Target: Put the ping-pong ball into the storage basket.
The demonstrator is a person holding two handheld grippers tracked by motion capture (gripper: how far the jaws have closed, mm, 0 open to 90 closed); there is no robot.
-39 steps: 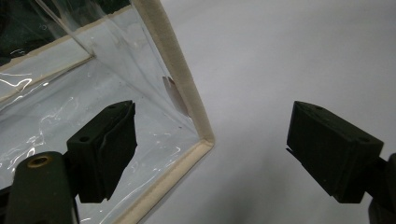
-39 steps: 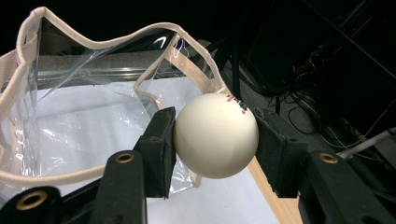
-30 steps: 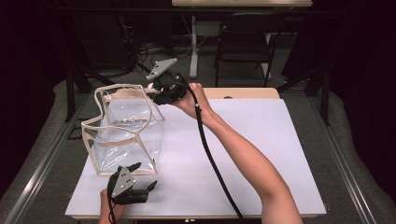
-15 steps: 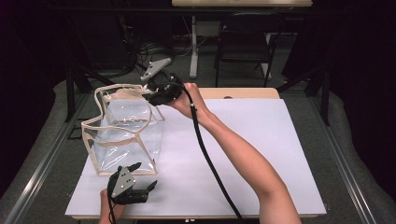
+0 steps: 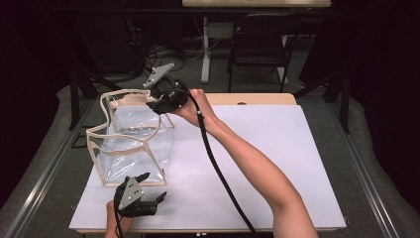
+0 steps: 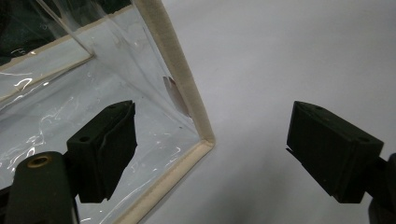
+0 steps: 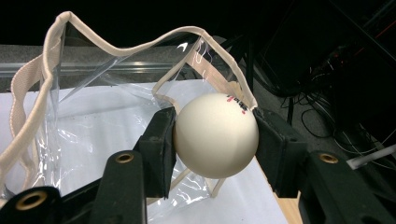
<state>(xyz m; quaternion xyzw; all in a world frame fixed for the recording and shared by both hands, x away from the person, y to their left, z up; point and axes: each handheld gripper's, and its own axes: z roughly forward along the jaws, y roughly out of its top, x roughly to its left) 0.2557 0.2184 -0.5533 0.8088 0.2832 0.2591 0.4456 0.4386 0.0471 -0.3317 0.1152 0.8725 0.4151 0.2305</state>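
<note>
A clear plastic bag [image 5: 133,144] with a cream fabric rim stands upright on the left of the white table. My right gripper [image 5: 154,106] is at the bag's far right top corner, shut on a white ball [image 7: 215,135] with red and black print. In the right gripper view the ball sits level with the bag's wavy rim [image 7: 140,46], next to its near corner. My left gripper [image 5: 151,187] rests near the table's front edge, open and empty. The left gripper view shows the bag's lower corner [image 6: 205,140] between the spread jaws, untouched.
A white sheet [image 5: 277,163] covers the table; a wooden strip [image 5: 247,99] shows at its far edge. Metal rails [image 5: 376,178] run along both sides. A chair [image 5: 257,44] and cables stand on the dark floor behind.
The right gripper with the ball has shifted slightly left and back along the bag's top rim. The left gripper has stayed put.
</note>
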